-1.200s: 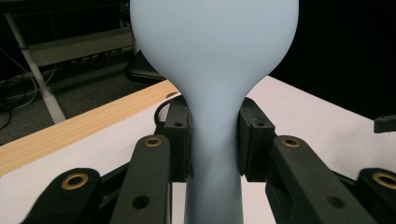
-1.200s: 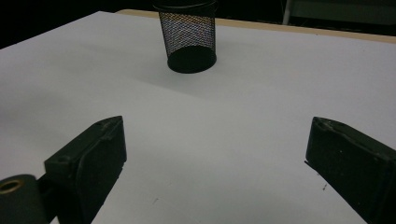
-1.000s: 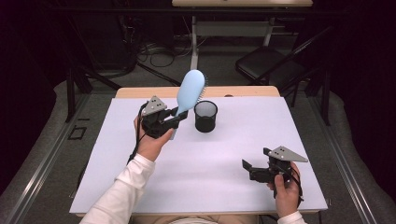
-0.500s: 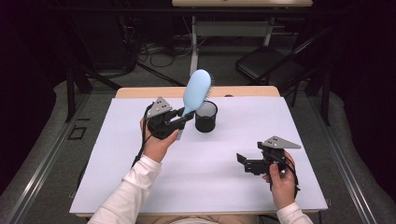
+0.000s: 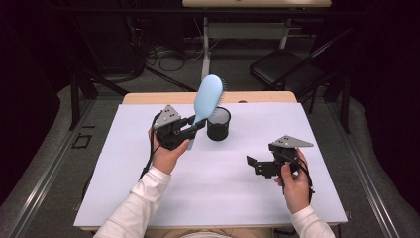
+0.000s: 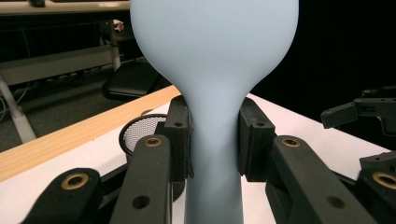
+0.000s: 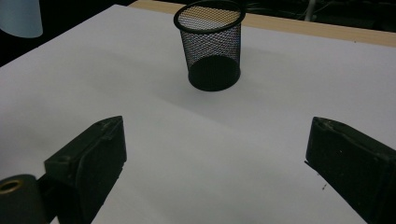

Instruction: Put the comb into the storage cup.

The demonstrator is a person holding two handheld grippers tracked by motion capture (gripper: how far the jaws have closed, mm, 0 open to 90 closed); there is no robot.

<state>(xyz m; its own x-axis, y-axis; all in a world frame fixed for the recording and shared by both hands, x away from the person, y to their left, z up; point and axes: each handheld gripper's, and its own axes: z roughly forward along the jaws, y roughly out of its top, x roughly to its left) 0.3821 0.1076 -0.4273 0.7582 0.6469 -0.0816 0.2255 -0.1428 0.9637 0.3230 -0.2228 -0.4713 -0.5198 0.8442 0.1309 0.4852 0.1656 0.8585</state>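
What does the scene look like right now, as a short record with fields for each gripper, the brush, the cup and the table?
left gripper: shut on the hairbrush handle, held above the table
hairbrush: light blue, head up, tilted toward the mesh cup
mesh cup: black, upright, empty as far as seen, on the sheet
right gripper: open, nothing between its jaws, facing the cup
table: wooden, covered by a white sheet
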